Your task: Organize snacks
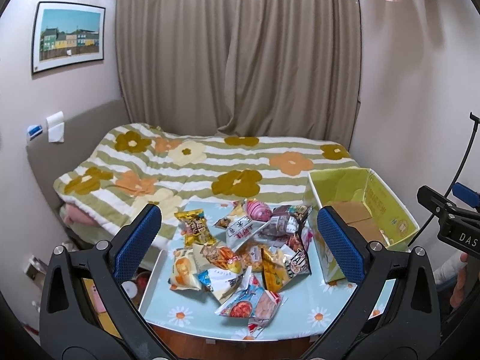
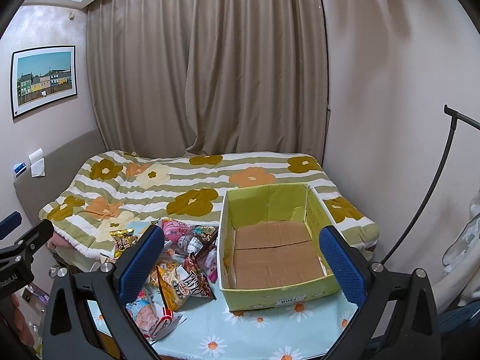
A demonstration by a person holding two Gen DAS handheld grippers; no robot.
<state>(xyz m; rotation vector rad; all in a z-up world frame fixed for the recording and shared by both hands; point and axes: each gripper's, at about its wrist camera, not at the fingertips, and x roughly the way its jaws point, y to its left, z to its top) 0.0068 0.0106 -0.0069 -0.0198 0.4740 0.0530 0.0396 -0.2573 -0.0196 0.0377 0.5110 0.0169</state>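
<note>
The bed (image 2: 195, 186) lies behind my worktop (image 2: 270, 327). On it the box (image 2: 279, 297) sits empty at the right, the snacks (image 1: 237, 252) heaped just left. My left tongs (image 1: 238, 246) and right tongs (image 2: 241, 265) hover spread, holding nothing.

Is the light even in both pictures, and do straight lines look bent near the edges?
Left wrist view: soft indoor light, snack packets sharp with small glints, the curtain edges bowed by the fisheye lens, dark corners. Right wrist view: the same even light, the box interior clear and empty, the wall picture tilted and curved.
</note>
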